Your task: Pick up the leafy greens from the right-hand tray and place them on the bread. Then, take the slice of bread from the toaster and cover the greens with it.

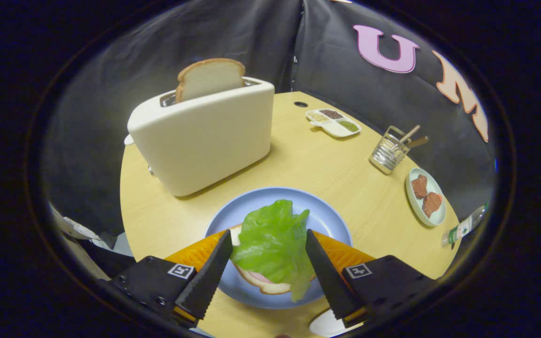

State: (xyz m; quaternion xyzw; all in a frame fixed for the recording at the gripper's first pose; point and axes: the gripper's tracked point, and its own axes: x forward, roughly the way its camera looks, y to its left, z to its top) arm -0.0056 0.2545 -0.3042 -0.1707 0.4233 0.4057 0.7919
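Observation:
A green lettuce leaf [270, 239] lies on a slice of bread [263, 285] with a pink filling under it, on a blue plate [270, 197]. My gripper [266, 234] is open, with its two fingers standing either side of the leaf, close to its edges. The leaf droops over the bread's near right side. Beyond the plate stands a cream toaster [204, 141] with a slice of bread [209, 77] sticking up out of its slot.
On the round wooden table [336, 178], a divided white dish of seeds [333, 122] sits at the back. A glass holder with sticks [389, 152], a small plate with meat pieces [425, 197] and a bottle [465, 225] lie to the right. A white dish [327, 324] sits near the right finger's base.

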